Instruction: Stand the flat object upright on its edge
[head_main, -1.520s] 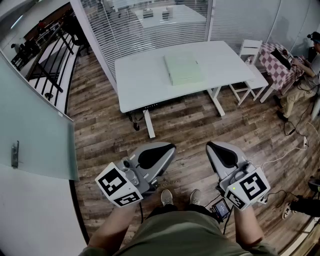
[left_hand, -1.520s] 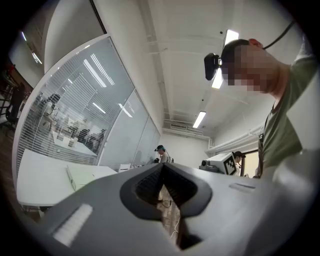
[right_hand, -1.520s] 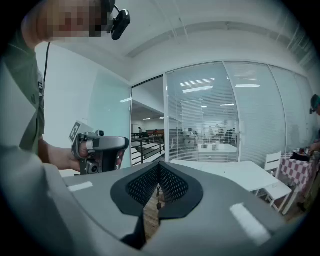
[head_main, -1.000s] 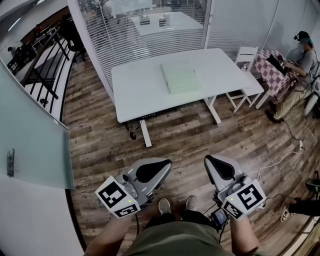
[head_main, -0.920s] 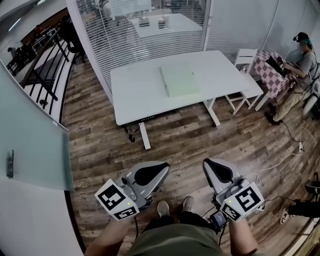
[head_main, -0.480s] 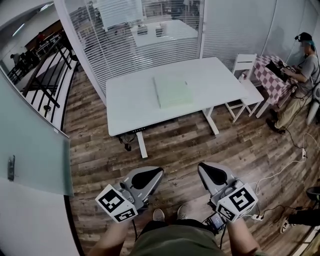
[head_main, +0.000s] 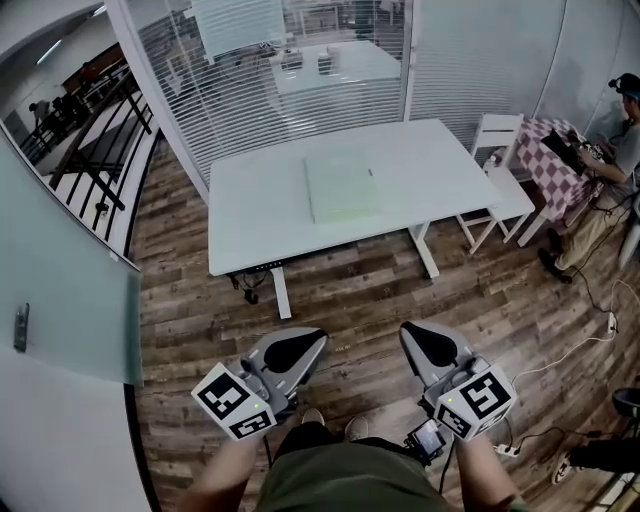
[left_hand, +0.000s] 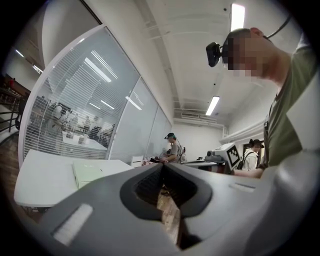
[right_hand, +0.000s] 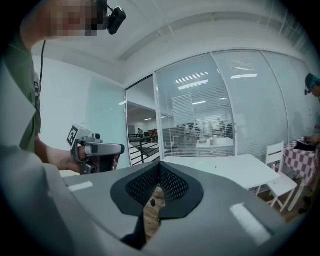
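Observation:
A flat pale green object (head_main: 341, 185) lies on the white table (head_main: 250, 215) some way ahead of me; in the left gripper view the same object (left_hand: 87, 171) shows lying flat on the table (left_hand: 40, 177). My left gripper (head_main: 318, 338) and right gripper (head_main: 409, 332) hang low over the wooden floor, well short of the table, side by side. Both are shut with nothing between their jaws. In the right gripper view the left gripper's body (right_hand: 95, 150) shows in a hand, and the table (right_hand: 220, 165) lies beyond.
A white chair (head_main: 500, 165) stands at the table's right end. A seated person (head_main: 610, 170) works at a checkered table (head_main: 560, 150) on the far right. Glass walls with blinds (head_main: 290, 60) stand behind the table, and cables (head_main: 590, 330) run over the floor at right.
The view has shifted and the table now sits a little nearer and more to the left. Both grippers stayed shut and low, drifting slightly.

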